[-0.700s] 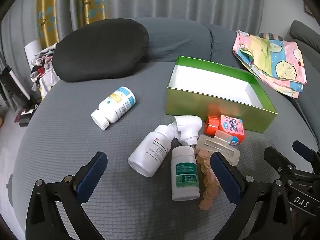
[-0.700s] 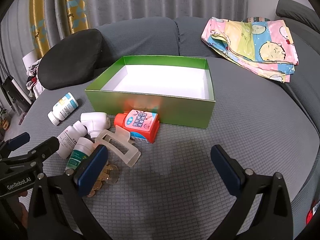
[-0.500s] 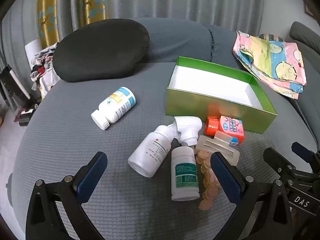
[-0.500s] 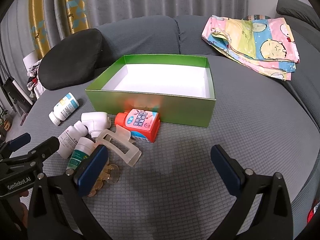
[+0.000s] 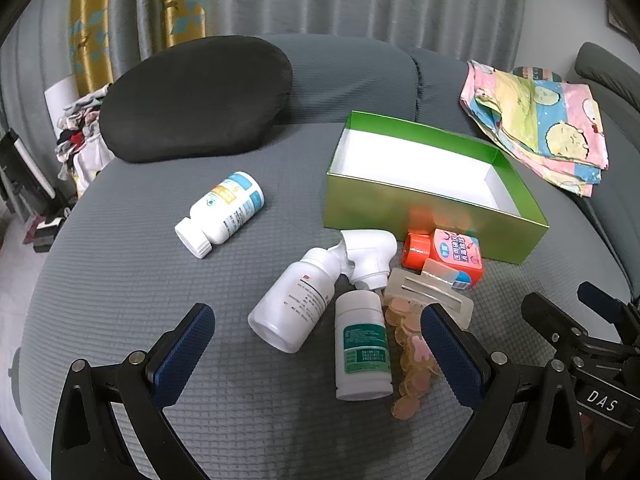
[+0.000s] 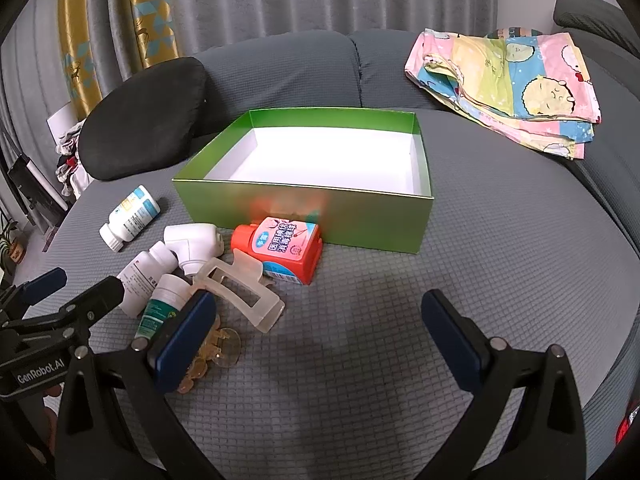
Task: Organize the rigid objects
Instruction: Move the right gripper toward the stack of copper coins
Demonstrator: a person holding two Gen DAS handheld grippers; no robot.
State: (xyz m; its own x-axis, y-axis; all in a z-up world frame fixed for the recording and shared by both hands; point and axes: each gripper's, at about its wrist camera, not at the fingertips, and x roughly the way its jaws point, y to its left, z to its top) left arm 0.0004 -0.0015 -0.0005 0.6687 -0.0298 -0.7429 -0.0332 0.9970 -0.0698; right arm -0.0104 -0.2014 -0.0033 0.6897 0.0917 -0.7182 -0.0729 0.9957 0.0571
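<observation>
Nothing done: shiny green cardboard box [image 6: 304, 216] empty, white plastic bottles [image 5: 362, 344] outside; both tools [image 5: 316, 344] [image 6: 320, 332] spread, holding nothing.

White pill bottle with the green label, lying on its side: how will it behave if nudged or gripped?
The white pill bottle with the green label lies on its round side, so likely rolls if nudged. Smooth plastic, probably stiff but slippery. The grey textured cushion may damp rolling.

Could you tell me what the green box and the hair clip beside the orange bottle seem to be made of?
The green box looks like glossy coated cardboard: thin straight walls, white inside, the orange bottle mirrored faintly on its front. The hair clip appears to be frosted translucent plastic, milky and matte.
</observation>
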